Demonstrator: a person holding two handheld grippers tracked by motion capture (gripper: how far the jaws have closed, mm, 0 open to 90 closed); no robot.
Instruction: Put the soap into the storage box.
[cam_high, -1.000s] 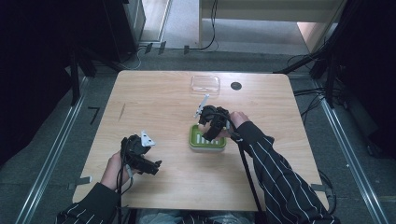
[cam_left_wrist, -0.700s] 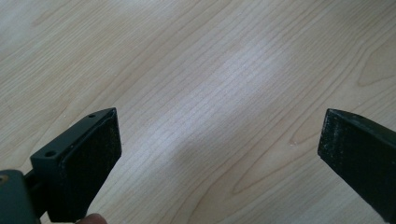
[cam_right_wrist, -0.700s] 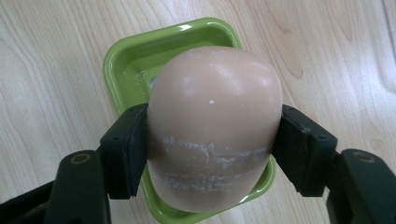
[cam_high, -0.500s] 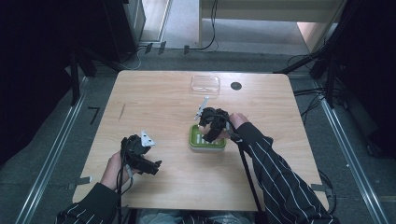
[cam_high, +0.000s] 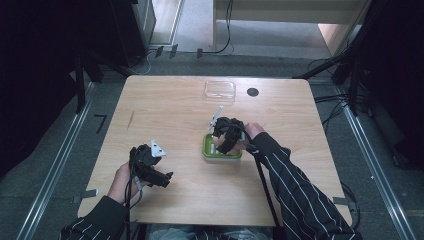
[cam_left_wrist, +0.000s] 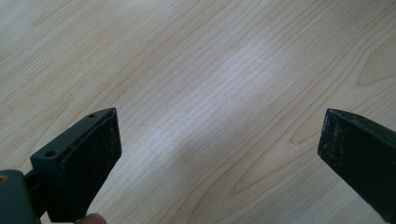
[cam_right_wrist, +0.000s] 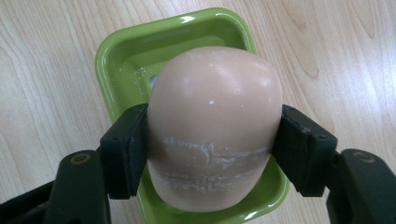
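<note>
Over the green rectangular glossy dish (cam_right_wrist: 122, 55) near the middle of the light wooden table (cam_high: 175, 107), the right gripper (cam_right_wrist: 212, 149) holds a smooth, beige, egg-shaped object (cam_right_wrist: 215, 121), its two black jaws pressed against the object's left and right sides. In the right gripper view the egg-shaped object hides most of the dish's hollow, and whitish scuff marks run across its lower half, level with the jaw pads; whether its underside touches the dish cannot be told. From the high view the right gripper (cam_high: 227, 137) sits directly above the green dish (cam_high: 210, 152), with the person's hand behind it and a dark pinstriped sleeve (cam_high: 295, 190) running back to the table's near right edge. Well apart from it, toward the near left part of the table, the left gripper (cam_high: 150, 167) is held low over bare wood; in the left gripper view its jaws stand wide apart with nothing but wood grain between them. At the far edge of the table lies a clear, shallow plastic container (cam_high: 220, 90), and just beside it, to its right, a small dark round spot (cam_high: 253, 92) in the tabletop.
</note>
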